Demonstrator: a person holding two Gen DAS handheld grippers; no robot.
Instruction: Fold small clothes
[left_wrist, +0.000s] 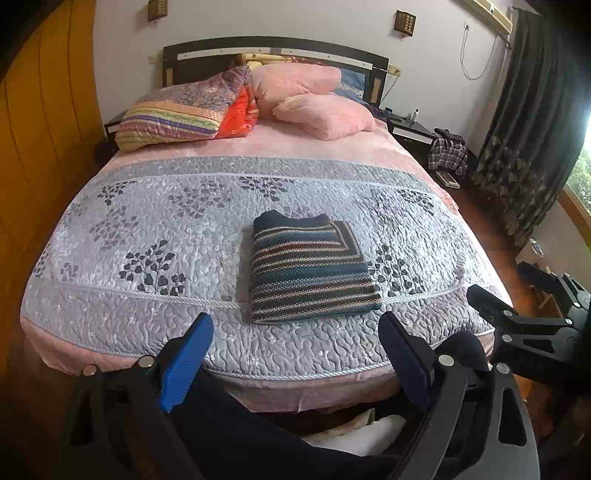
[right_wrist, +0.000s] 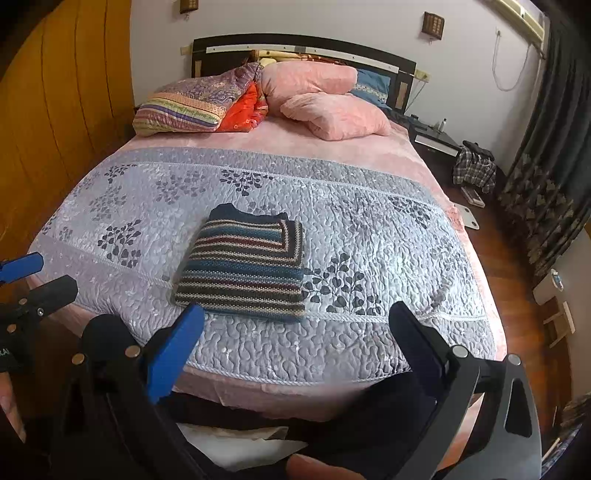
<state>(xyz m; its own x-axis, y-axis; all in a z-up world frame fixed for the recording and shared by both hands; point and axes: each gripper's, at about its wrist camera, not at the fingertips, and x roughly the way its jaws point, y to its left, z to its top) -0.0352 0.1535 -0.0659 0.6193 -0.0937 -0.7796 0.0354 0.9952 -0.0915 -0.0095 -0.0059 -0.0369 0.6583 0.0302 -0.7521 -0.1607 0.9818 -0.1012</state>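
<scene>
A striped sweater lies folded into a neat rectangle on the grey quilted bedspread, near the foot of the bed and well short of the pink pillows at the headboard. The left gripper and the right gripper both hover just off the bed's foot edge, fingers spread wide apart and holding nothing (each has one blue pad and one dark one), clear of the sweater
</scene>
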